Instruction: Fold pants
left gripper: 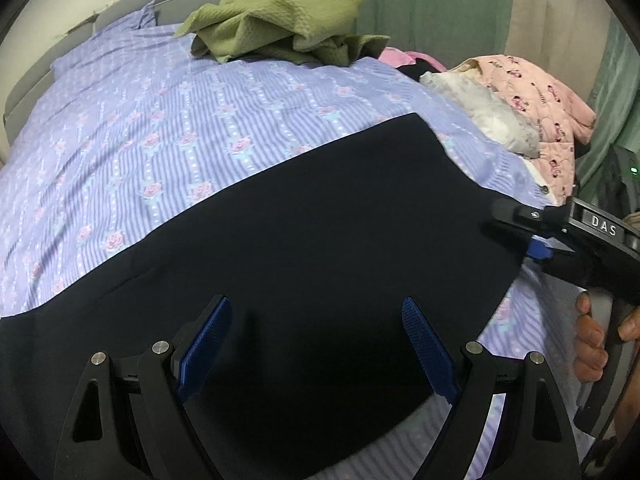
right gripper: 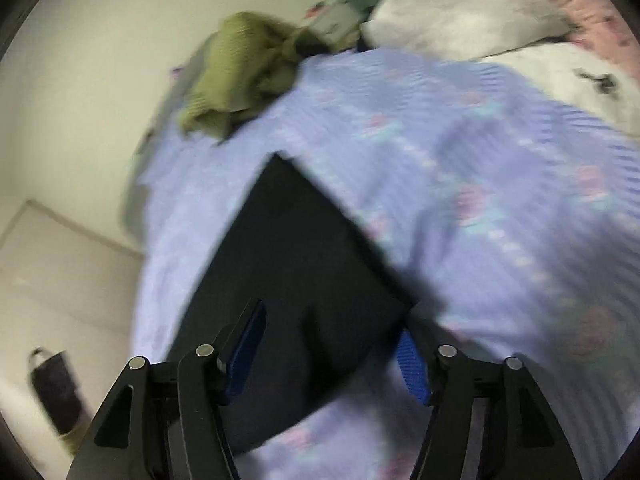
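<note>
Beside bed, bag, right view only

A bed with a lilac rose-striped sheet fills the room. Green curtains hang behind it. The walls are cream.

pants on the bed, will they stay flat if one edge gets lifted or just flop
The dark pants lie flat and thin on the striped bedsheet, so they will probably droop from any lifted edge. The smooth-looking cloth may slide on the sheet when pushed. They look light.
</note>
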Action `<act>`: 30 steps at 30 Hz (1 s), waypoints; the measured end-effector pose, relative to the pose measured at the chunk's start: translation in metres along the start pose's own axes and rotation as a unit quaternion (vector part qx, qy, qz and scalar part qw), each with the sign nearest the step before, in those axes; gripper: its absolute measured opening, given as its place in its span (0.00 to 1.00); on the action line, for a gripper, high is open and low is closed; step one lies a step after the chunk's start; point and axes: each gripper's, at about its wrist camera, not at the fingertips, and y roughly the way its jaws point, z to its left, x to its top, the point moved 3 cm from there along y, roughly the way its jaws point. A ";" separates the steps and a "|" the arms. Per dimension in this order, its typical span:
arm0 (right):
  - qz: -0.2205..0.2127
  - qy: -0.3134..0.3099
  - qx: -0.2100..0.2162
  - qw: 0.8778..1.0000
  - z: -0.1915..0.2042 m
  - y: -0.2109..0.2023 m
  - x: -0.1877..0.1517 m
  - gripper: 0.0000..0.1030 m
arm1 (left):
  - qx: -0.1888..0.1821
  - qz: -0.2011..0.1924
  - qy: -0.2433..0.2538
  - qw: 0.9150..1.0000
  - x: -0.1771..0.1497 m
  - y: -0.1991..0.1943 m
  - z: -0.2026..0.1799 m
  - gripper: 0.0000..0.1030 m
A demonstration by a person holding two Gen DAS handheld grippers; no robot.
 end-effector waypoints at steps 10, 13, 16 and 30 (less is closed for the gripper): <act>-0.007 0.065 0.006 0.998 -0.006 0.043 0.027 0.33 | 0.010 0.000 -0.007 1.000 0.005 -0.002 0.000 0.85; 0.015 0.029 -0.052 0.998 0.011 0.043 0.025 0.09 | 0.013 -0.001 -0.014 1.000 0.008 -0.007 0.004 0.85; -0.016 -0.070 -0.153 0.986 0.046 0.018 0.026 0.08 | 0.016 -0.008 -0.015 1.000 0.013 -0.015 0.006 0.85; -0.033 -0.248 -0.318 0.914 0.097 0.005 0.020 0.07 | 0.051 -0.009 0.000 0.999 -0.011 -0.056 0.031 0.85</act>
